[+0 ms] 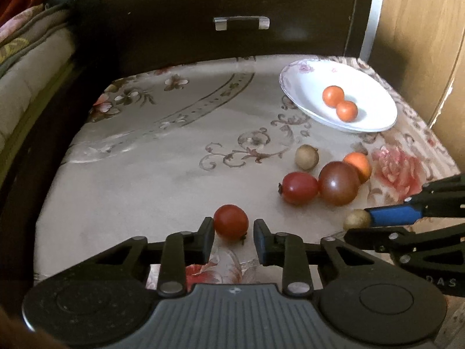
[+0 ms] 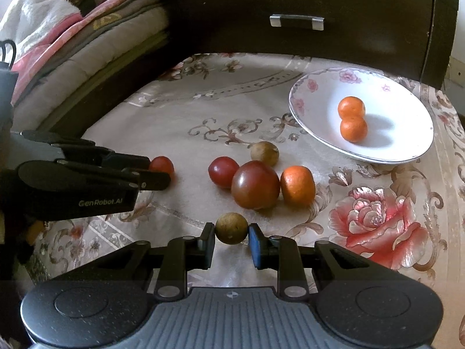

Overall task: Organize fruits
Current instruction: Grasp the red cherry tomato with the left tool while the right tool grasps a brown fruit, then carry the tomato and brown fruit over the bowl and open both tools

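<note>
A small red tomato lies on the floral cloth between the fingertips of my left gripper, which is open with a thin gap on the tomato's right side. My right gripper is shut on a small round brown fruit low over the cloth. Both tools sit side by side near the front edge. A white plate at the back right holds two small oranges. Loose between plate and grippers are a red tomato, a large dark tomato, an orange and another brown fruit.
A dark cabinet with a metal drawer handle stands right behind the table. Folded quilts are piled along the left side. A wooden panel rises at the right. The cloth's left half is bare.
</note>
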{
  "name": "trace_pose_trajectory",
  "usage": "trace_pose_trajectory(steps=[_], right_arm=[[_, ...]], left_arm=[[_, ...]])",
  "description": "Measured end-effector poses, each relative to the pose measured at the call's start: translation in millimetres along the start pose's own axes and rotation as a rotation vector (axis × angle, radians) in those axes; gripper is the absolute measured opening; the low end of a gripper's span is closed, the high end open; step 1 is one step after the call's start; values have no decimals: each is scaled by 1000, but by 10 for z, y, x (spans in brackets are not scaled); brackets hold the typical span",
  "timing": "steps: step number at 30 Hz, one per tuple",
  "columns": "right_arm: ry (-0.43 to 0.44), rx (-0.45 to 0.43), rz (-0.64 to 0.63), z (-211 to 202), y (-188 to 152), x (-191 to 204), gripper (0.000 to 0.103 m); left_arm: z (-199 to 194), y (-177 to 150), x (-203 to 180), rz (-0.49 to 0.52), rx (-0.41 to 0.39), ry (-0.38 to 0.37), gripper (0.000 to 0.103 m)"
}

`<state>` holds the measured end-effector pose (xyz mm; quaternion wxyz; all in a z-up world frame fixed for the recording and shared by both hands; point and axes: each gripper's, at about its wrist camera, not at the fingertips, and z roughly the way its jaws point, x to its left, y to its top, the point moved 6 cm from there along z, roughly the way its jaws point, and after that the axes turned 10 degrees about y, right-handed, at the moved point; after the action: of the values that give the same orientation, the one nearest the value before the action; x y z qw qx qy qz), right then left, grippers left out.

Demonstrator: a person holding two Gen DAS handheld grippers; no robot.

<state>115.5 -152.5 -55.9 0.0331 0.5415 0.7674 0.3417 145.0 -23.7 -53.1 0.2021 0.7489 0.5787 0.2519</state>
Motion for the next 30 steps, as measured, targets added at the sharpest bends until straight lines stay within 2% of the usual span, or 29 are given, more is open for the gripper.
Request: trace_pose_trajectory(steps=[11,16,20,25,30], right_arm=[[-1,14,23,60,-26,-66,20],[-1,15,22,58,-36,-57,21],[1,18,19,58,-39,-60,20],[2,19,14,37,-40,-61,19],[-6,4,-4,-61,-45,-20,19]], left_arm=[[203,37,92,-59,9,20,41],[206,39,82,-46,-7,26,41],[174,39,48,-19,-12,36,35],[60,-14,-78,12,-1,-16,35],[-129,-60,-233,9,5,-106,35]])
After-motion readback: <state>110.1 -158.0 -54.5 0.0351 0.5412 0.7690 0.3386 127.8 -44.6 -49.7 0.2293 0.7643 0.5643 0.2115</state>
